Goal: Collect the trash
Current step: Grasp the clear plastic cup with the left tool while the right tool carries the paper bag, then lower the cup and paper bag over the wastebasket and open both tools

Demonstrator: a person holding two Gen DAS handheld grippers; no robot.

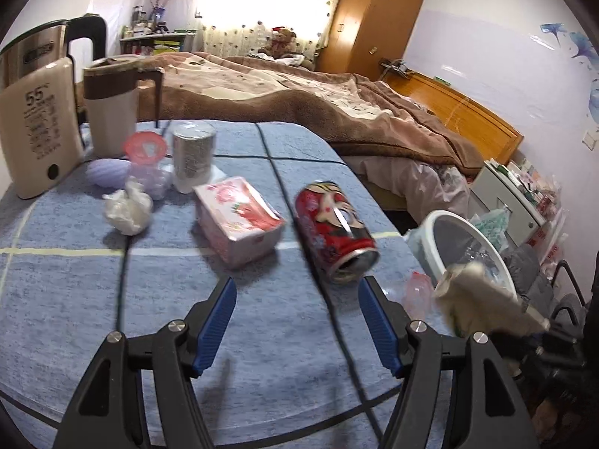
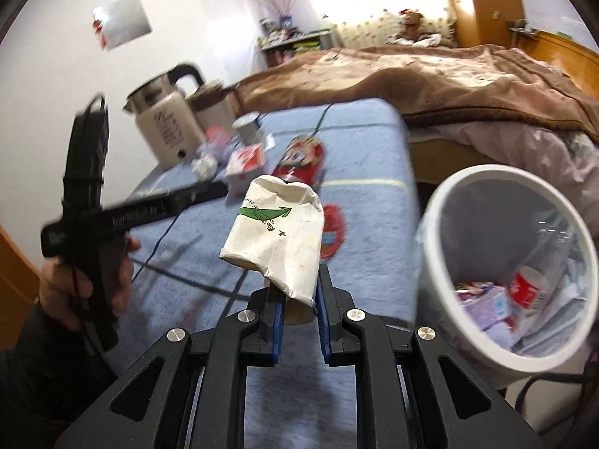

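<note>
My right gripper (image 2: 297,308) is clamped on the rim end of a crushed white paper cup with a green arrow print (image 2: 279,239), holding it above the blue checked tablecloth (image 2: 374,142), just left of the white round plastic bin (image 2: 430,224) that already holds wrappers. The cup looks light and soft; I judge it will buckle rather than slip. My left gripper (image 1: 297,323) hangs with jaws apart and nothing between them, near the dented red drink can lying on its side (image 1: 335,232). I would take that thin, slick can across its middle
</note>
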